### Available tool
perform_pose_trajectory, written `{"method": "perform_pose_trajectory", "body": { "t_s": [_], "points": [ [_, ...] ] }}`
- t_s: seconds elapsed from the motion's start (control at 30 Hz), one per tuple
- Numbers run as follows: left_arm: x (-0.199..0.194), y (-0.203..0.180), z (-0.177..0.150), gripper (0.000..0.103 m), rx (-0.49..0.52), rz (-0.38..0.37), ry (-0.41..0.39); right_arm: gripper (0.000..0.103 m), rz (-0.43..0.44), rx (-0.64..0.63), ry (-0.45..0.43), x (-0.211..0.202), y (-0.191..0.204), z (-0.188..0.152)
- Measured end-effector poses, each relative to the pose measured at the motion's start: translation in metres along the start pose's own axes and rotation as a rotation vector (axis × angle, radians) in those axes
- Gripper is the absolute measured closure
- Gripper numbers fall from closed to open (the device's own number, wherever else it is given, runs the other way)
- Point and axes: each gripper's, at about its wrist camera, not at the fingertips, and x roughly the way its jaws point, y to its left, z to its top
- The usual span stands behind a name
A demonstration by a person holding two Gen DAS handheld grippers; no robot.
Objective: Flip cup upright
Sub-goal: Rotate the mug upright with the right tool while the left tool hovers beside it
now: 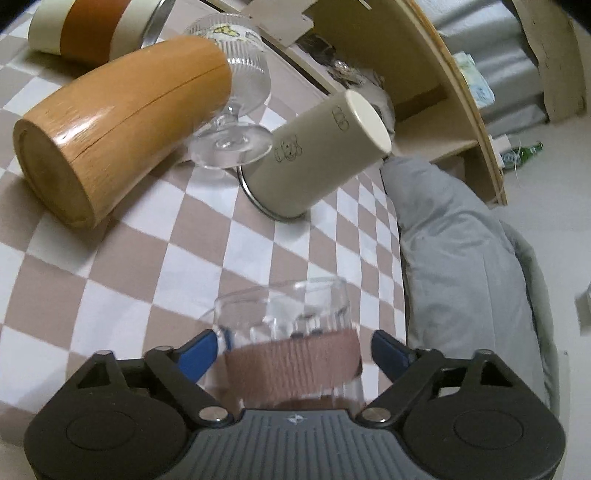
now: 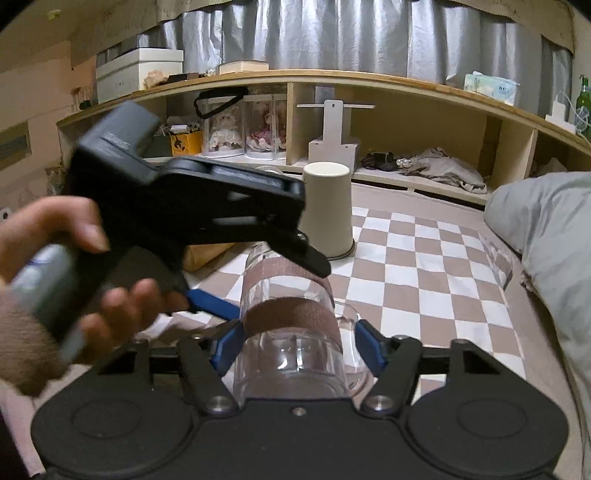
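Gripping check, left gripper (image 1: 295, 347): blue fingers sit either side of the cup (image 1: 288, 354). The frame is blurred, so I cannot tell if they clamp it.
Left hand (image 2: 74, 258): at 9 o'clock in the right wrist view, wrapped on the left gripper's handle. One finger lies over the cup's top, the other reaches its left side.
Wood cup (image 1: 122, 125): lying on its side at 10 o'clock in the left wrist view, base toward the camera.
Banded tin (image 1: 81, 29): at 11 o'clock, behind the wood cup.
Stem glass (image 1: 236, 110): tilted at 12 o'clock, just beside the wood cup, foot touching the beige cup (image 1: 321, 155).
Beige cup: upside down on the checked cloth (image 1: 147, 258), rim down.
Cup: clear glass with brown bands, lying on its side low between both grippers, at 6 o'clock in both views.
Right gripper (image 2: 297, 343): blue fingers pressed against the cup's two sides, closed on it.
Shelf (image 2: 406, 88): across 12 o'clock in the right wrist view, behind the cloth.
Pillow (image 1: 461, 277): grey, at 3 o'clock, along the cloth's edge.
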Motion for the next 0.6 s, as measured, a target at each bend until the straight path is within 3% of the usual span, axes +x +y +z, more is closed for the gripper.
{"method": "perform_pose_trajectory", "body": {
  "t_s": [0.1,0.23,0.43,0.6],
  "points": [
    [0.0,-0.001,0.003,0.024,-0.018,0.02,-0.001,0.046,0.032,0.016,0.015,-0.002,-0.005,-0.002],
    [-0.011,-0.017,0.0,0.024,0.09,0.037,-0.036,0.052,0.066,0.03,0.033,-0.004,-0.009,-0.003],
    [-0.03,-0.073,-0.016,0.026,0.402,0.053,-0.153,0.053,0.07,0.072,0.026,-0.006,-0.017,-0.006],
    [-0.028,-0.12,-0.041,0.026,0.684,0.061,-0.227,0.054,-0.002,0.118,0.016,-0.002,-0.031,-0.006]
  ]
}}
